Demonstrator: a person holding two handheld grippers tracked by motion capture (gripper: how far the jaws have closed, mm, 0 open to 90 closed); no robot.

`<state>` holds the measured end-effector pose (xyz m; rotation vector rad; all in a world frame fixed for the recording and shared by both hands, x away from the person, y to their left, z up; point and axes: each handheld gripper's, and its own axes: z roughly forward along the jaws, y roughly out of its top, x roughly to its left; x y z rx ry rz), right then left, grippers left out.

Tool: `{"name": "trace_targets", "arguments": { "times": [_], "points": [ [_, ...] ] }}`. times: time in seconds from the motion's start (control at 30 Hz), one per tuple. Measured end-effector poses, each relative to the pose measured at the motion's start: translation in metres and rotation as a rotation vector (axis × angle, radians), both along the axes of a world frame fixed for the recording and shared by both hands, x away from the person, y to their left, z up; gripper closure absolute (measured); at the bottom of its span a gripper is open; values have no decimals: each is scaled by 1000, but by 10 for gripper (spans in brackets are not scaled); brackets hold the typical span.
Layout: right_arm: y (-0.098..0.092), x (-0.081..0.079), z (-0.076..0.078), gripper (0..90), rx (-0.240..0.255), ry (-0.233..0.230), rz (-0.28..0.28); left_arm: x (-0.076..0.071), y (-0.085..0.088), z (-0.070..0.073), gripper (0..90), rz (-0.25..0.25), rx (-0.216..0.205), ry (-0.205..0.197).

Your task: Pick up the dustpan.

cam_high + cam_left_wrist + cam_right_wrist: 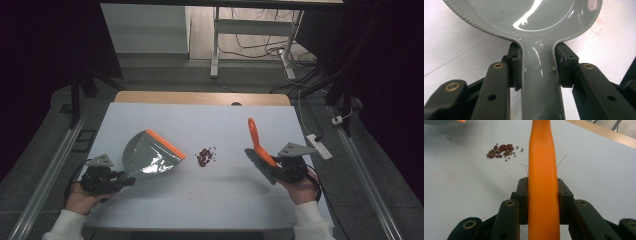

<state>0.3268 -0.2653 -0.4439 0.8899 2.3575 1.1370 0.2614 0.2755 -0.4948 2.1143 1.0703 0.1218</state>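
Observation:
A grey dustpan [150, 156] with an orange lip lies left of centre on the white table. My left gripper [121, 179] is shut on its grey handle [540, 82], the pads pressing both sides. A small pile of dark red beans [205, 156] with a few tiny green ones [509, 158] lies mid-table, between the pan and the brush. My right gripper [280, 166] is shut on the orange handle [543, 182] of a hand brush [260, 150], whose dark bristles rest on the table to the right of the beans.
The white table [200, 200] has a wooden strip along its far edge [200, 97]. A white power strip [320, 145] lies by the right edge. Beyond the table stand a desk frame and loose cables [255, 50] on the floor.

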Motion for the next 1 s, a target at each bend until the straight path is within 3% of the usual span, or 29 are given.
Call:
{"name": "trace_targets", "arguments": {
  "times": [0.4,0.77,1.0],
  "points": [
    [25,15,6,693,-6,-16,25,7,-24,-2,620,-129,40,11],
    [42,28,9,693,12,7,16,21,-32,7,620,-189,66,22],
    [58,39,12,693,20,12,18,24,-34,5,620,-218,77,28]
  ]
}}
